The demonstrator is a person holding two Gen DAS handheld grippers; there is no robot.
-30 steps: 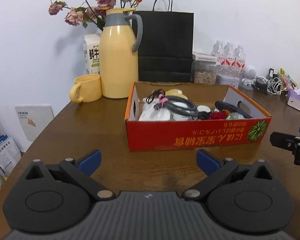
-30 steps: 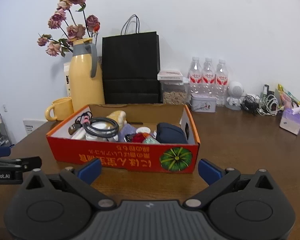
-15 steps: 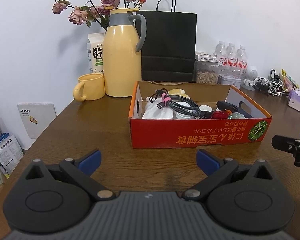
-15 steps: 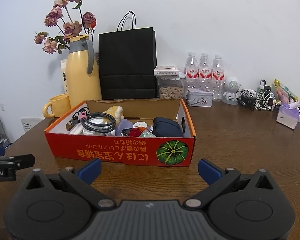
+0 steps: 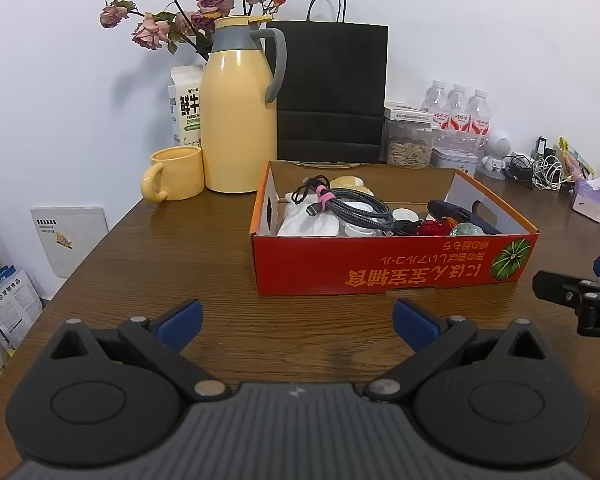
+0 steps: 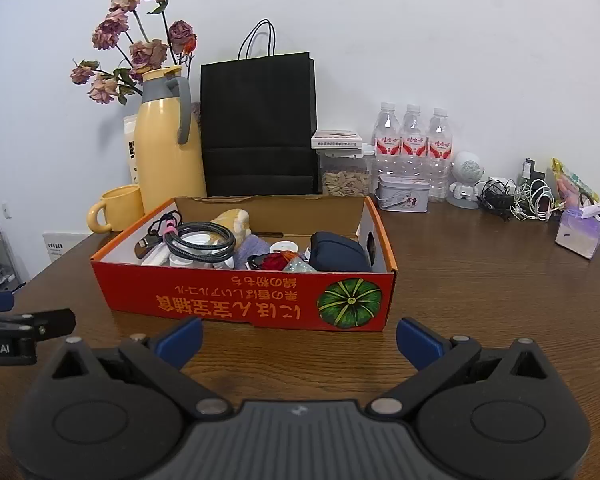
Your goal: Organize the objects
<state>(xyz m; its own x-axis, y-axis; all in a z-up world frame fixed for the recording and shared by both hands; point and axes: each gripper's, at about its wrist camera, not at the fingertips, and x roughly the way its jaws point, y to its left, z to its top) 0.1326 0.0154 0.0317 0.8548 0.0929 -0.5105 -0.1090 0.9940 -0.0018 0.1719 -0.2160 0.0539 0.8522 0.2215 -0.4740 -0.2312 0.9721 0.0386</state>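
Left gripper (image 5: 296,322): jaws spread wide, nothing between them, above the bare wooden counter (image 5: 172,248); the box sits at 1 o'clock from it.
Right gripper (image 6: 298,336): jaws spread wide and empty too, with the box straight ahead at 12 o'clock, just beyond the blue fingertips (image 6: 416,342).
Each gripper in the other's view: the right one shows at 3 o'clock in the left wrist view, the left one at 9 o'clock in the right wrist view; both are clear of the box.
Orange cardboard box (image 6: 260,304): open-topped, resting flat on the counter, with a green pumpkin print at its right front corner.
Box contents: a coiled grey braided cable (image 5: 356,208) with a pink tie lies on top at the left, over white items; a dark blue pouch (image 6: 338,252) sits at the right end; a red item (image 6: 276,260) lies between them near the front wall.
Behind the box, at 11 o'clock: a yellow thermos jug (image 5: 238,120) with a yellow mug (image 5: 176,174) beside it, dried roses (image 5: 204,4) behind them.
At 12 o'clock: a black paper bag (image 6: 258,124) against the wall.
At 1 o'clock: three water bottles (image 6: 412,144), a clear jar of seeds (image 6: 346,176) and a small tin (image 6: 402,198).
Far right, 2 o'clock: a tangle of cables (image 6: 516,196).
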